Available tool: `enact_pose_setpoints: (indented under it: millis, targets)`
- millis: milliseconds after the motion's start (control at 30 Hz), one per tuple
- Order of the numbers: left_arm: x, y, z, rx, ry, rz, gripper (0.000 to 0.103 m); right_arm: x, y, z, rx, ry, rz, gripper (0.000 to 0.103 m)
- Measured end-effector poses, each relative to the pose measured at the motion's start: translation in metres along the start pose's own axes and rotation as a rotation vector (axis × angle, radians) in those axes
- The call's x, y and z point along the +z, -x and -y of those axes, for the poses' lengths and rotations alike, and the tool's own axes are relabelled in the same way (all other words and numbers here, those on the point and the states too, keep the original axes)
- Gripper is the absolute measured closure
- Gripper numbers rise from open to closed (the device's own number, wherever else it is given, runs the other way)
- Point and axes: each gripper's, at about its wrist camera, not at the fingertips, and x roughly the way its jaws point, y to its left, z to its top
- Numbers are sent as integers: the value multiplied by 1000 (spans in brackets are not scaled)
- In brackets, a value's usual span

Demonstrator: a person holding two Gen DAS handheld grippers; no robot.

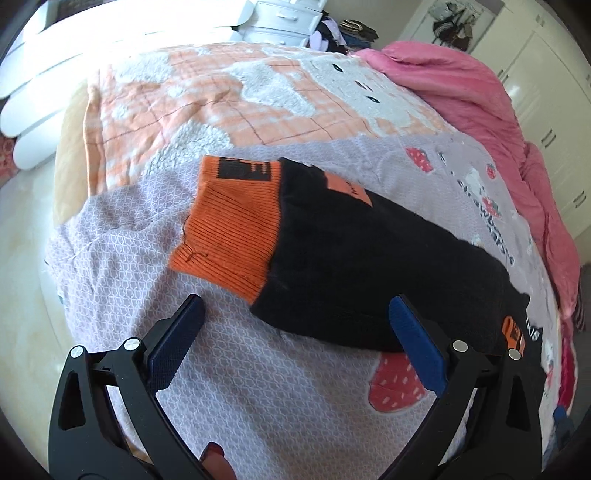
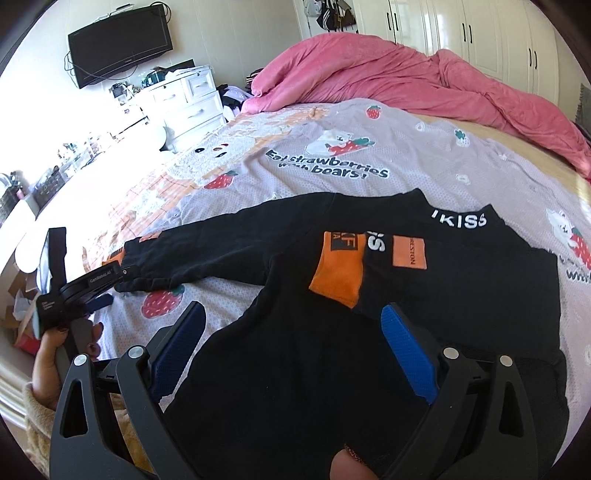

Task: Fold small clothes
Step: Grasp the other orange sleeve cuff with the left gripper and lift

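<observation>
With one sleeve already laid across the black top (image 2: pixel 461 302), the other sleeve (image 1: pixel 332 251), just ahead of the gaping left gripper (image 1: pixel 295 339), is judged next to be pinched, while the right gripper (image 2: pixel 291 347) is held apart.

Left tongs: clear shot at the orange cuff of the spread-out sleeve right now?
Probably yes. The left tongs are open just short of the orange cuff, which lies flat on the bedspread with nothing over it or between them.

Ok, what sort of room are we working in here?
Most likely a bedroom: the black top lies on a bed sheet beside a pink duvet, with wardrobes behind.
</observation>
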Motion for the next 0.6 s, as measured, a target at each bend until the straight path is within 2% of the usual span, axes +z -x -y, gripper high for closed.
enact_pose_setpoints:
  millis: [100, 167, 233, 267, 333, 433, 500, 600]
  targets:
    - [3, 1, -1, -1, 16, 39, 10, -3, -2, 2, 4, -10, -2, 8]
    - [4, 0, -1, 5, 30, 68, 18, -3, -4, 3, 10, -17, -6, 8]
    - [7, -2, -1, 14, 48, 91, 41, -4, -6, 4, 13, -21, -7, 8]
    - [9, -3, -1, 29, 59, 102, 47, -4, -6, 4, 15, -23, -8, 8]
    - [17, -6, -1, 24, 73, 120, 68, -5, -7, 5, 17, -25, -10, 8]
    - [26, -6, 4, -16, 56, 142, 85, -5, -7, 7, 12, -31, -9, 8]
    - [28, -2, 13, -42, 13, 168, 90, -5, -8, 10, 2, -42, -13, 8]
    - [25, 13, 25, -118, -32, 217, 92, -6, -9, 17, 6, -70, -14, 8]
